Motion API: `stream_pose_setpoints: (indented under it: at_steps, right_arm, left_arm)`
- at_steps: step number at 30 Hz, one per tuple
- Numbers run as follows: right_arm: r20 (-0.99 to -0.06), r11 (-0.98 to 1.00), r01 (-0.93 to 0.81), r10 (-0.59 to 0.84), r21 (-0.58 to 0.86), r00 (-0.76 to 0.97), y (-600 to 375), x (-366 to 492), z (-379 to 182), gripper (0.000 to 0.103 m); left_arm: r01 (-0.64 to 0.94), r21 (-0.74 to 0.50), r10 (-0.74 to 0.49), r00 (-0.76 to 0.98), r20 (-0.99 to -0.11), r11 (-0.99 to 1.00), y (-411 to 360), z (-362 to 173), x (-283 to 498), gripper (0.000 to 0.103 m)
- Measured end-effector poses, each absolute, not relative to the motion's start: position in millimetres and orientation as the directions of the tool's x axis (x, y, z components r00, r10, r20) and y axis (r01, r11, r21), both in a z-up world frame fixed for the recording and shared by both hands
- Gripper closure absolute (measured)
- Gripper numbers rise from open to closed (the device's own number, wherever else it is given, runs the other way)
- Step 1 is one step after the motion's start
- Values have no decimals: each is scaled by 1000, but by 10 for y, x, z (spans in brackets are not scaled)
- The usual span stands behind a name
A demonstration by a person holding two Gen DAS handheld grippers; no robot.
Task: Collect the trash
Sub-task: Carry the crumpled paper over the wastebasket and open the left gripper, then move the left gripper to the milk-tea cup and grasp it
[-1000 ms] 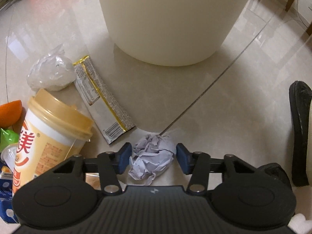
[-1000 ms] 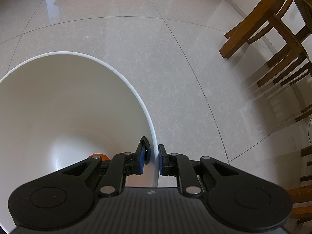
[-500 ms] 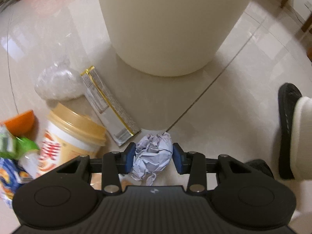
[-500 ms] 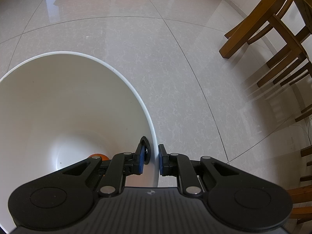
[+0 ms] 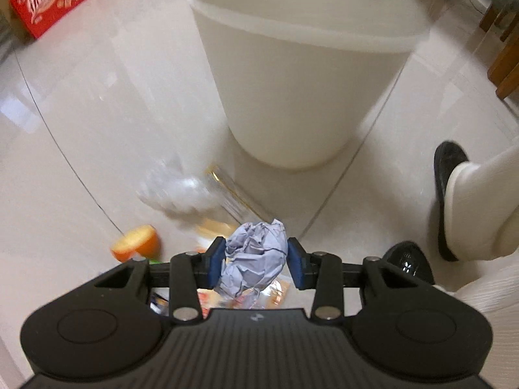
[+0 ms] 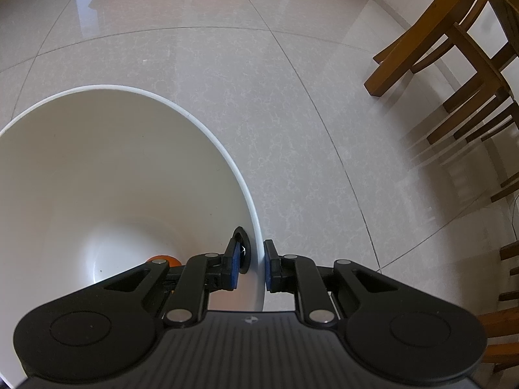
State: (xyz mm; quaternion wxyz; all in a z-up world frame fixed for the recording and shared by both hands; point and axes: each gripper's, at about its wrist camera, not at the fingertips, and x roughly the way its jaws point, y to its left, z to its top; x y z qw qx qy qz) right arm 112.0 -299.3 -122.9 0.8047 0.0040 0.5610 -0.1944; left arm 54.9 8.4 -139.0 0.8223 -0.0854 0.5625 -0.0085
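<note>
Left wrist: left gripper [image 5: 255, 265] pinching crumpled paper ball [image 5: 254, 261], clear of floor. Right wrist: right gripper [image 6: 250, 267] clamped on bin rim [image 6: 256, 223].

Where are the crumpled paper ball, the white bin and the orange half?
Crumpled pale paper ball [image 5: 254, 256]: left wrist view, its creased middle.
White plastic bin [image 5: 301, 97]: left wrist view, outer wall.
Cut orange half [image 5: 138, 243]: left wrist view, cut face.

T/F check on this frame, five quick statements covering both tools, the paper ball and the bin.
1. The left tool grips a crumpled paper ball. True.
2. The right tool is clamped on the bin rim. True.
3. The paper ball is already inside the bin. False: it is outside, between the left tool's pads.
4. The bin lies tipped over. False: it stands upright.
5. An orange piece lies on the floor. True.
</note>
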Motion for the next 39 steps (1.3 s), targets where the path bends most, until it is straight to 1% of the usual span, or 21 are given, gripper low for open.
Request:
stream_pose_setpoints:
  at_steps: [4, 10, 13, 17, 18, 19, 20, 21, 22, 31, 39]
  right_arm:
    - [-908, 925, 323, -299, -201, 293, -3026, 1128, -1220, 85]
    - [-911, 926, 327, -288, -188, 295, -3029, 1113, -1225, 85]
    - [-913, 927, 326, -286, -186, 290, -3033, 1124, -1227, 85]
    - [-917, 928, 326, -278, -180, 286, -3050, 1124, -1227, 85]
    - [-918, 928, 325, -278, -180, 284, -3054, 1126, -1225, 85]
    - [-918, 928, 325, -277, -180, 283, -3061, 1128, -1224, 85]
    - [-919, 929, 325, -276, -179, 282, -3064, 1127, -1222, 85]
    - [-919, 929, 324, -276, -179, 283, -3064, 1126, -1222, 85]
    - [-919, 929, 323, -276, -179, 283, -3064, 1127, -1222, 85]
    - [-931, 933, 325, -246, -153, 268, -3117, 1154, -1207, 86]
    - [-938, 936, 319, -235, -148, 255, -3142, 1173, -1177, 87]
  left_arm:
    - [-81, -153, -106, 415, -904, 985, 284, -896, 725, 63]
    - [-43, -164, -117, 529, -841, 986, 355, -311, 1210, 61]
    - [-17, -153, -116, 570, -813, 988, 277, -182, 1492, 61]
    - [-4, -138, -109, 590, -800, 990, 148, -273, 1786, 58]
    - [-7, -152, -119, 592, -797, 988, 135, -318, 1842, 50]
    - [-12, -167, -128, 590, -797, 986, 119, -349, 1884, 33]
    - [-25, -184, -134, 590, -796, 983, 116, -367, 1909, 24]
    - [-41, -194, -132, 595, -793, 980, 119, -376, 1920, 10]
    - [-58, -196, -122, 606, -786, 979, 117, -389, 1906, 9]
    - [-72, -191, -105, 626, -773, 979, 136, -452, 1663, 9]
    - [-146, -224, -70, 669, -740, 964, 187, -562, 1152, 9]
